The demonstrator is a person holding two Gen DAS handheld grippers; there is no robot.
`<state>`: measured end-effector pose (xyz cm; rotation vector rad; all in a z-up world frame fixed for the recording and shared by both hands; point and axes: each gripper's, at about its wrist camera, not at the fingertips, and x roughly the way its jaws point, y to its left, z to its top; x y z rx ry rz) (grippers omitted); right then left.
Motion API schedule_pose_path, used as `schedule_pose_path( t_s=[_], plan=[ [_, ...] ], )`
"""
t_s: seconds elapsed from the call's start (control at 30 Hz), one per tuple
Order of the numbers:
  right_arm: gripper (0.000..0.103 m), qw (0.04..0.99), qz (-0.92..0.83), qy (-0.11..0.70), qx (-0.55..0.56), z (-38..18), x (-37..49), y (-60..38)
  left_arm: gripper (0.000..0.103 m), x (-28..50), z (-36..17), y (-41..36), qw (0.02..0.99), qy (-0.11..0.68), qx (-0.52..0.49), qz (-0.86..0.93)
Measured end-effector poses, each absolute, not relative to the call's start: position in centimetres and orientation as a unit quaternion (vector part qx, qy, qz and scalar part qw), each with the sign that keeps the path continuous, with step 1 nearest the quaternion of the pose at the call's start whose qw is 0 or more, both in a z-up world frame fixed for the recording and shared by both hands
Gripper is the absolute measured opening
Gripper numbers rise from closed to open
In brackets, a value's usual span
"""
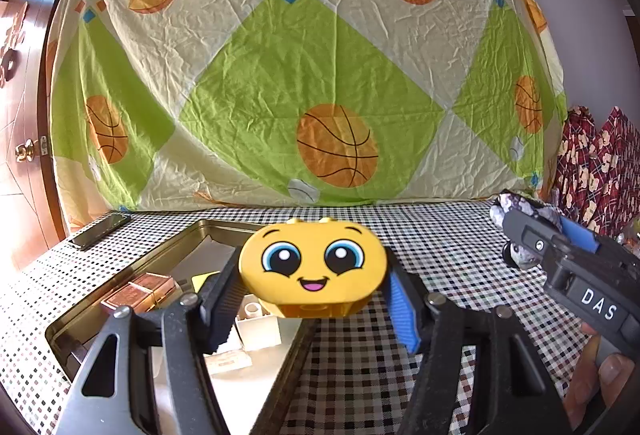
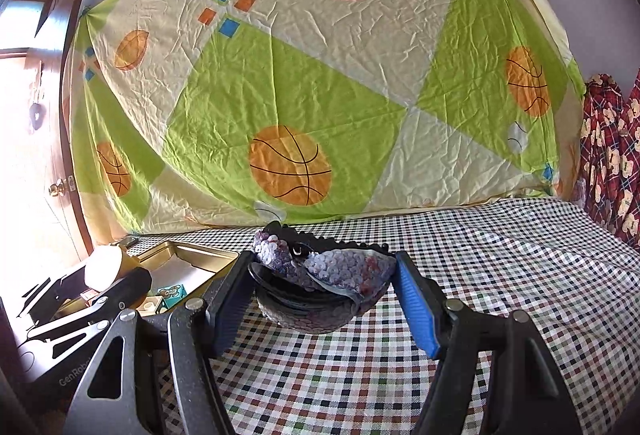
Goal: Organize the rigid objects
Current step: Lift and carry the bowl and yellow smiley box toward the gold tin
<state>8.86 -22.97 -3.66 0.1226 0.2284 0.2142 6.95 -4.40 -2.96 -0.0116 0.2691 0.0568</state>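
L gripper (image 1: 316, 299) jaws clamp yellow oval plastic smiley-face block (image 1: 314, 269) above gold metal tray (image 1: 176, 247) edge; R gripper (image 2: 324, 299) jaws grip sequinned purple-grey hair clip (image 2: 320, 275) over checked worktop (image 2: 500, 275).

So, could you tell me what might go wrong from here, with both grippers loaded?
The yellow smiley block is pinched by its rounded ends in the left gripper, so it could twist or slip out. It hangs over the tin's near rim, so a drop might land outside. The sequined hair clip in the right gripper is soft-covered and could shift.
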Motion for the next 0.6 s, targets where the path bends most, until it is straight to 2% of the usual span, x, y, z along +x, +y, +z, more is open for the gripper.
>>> schedule_pose_path(
  t_s=[0.6],
  plan=[
    [0.070,0.990,0.106,0.076,0.049,-3.0,7.3,-22.3,0.064,4.9,-2.3,-3.4,0.995,0.083,-0.012,0.060]
  ],
)
